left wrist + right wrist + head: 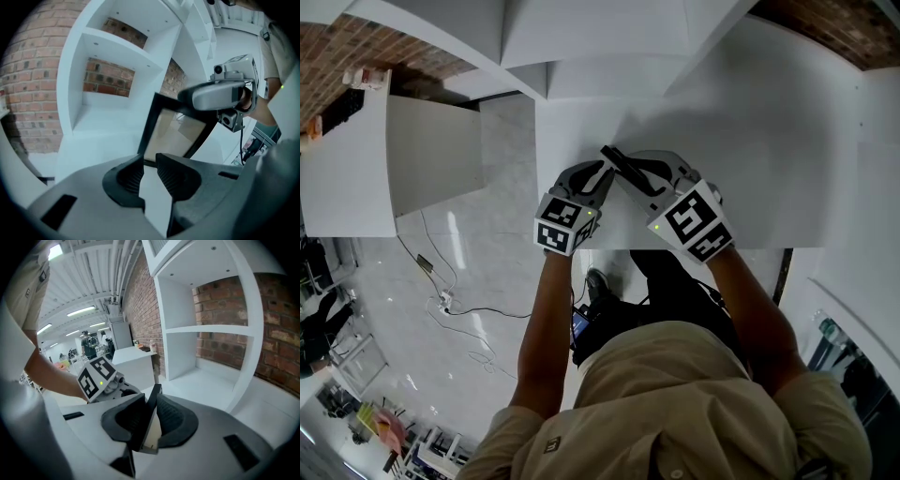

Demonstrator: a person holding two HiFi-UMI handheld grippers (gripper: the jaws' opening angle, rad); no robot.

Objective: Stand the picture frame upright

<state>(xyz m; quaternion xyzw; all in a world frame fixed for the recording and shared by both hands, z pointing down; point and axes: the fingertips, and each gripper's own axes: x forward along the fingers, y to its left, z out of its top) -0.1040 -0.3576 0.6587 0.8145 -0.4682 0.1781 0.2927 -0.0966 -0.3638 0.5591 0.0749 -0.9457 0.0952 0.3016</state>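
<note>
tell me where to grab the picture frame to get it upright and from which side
Take the picture frame by its thin black rim, near an upper corner, coming in edge-on so the jaws close across its thickness. The face is far too broad to span, and a high hold probably gives leverage to tip it up. The right gripper grips it just so.

Picture frame (622,165) lay mostly hidden under both grippers in head view; only dark edge showed. Right gripper (187,97) covered frame's far right corner. White wedge (153,201) between left gripper (149,163) jaws went unidentified, perhaps white surface (769,141) below.
</note>
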